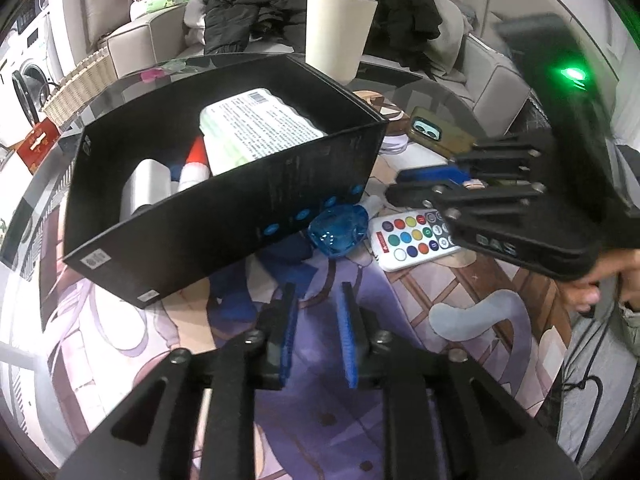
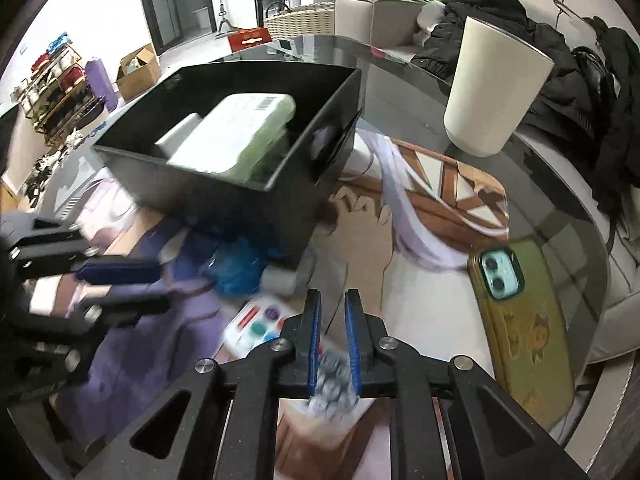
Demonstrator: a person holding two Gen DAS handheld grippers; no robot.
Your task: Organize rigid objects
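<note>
A black open box (image 1: 240, 208) (image 2: 248, 208) stands on the printed mat, holding a green-and-white pack (image 1: 260, 124), a white cylinder (image 1: 146, 188) and a red-and-white bottle (image 1: 196, 164). A translucent blue object (image 1: 338, 234) (image 2: 236, 268) lies against the box's near wall. Beside it a white remote with coloured buttons (image 1: 416, 238) (image 2: 256, 324) lies flat. My right gripper (image 2: 333, 294) (image 1: 394, 186) hovers over the remote's end, shut; only the grey buttons show through the slit. My left gripper (image 1: 318, 288) (image 2: 164, 286) stands open over the mat, with nothing between its pads.
A phone in an olive case (image 1: 430, 132) (image 2: 524, 320) lies on the mat to the right. A tall beige cup (image 1: 340, 32) (image 2: 496, 92) stands on the glass table behind the box. Dark jackets cover the sofa beyond. A person's hand (image 1: 608, 280) holds the right gripper.
</note>
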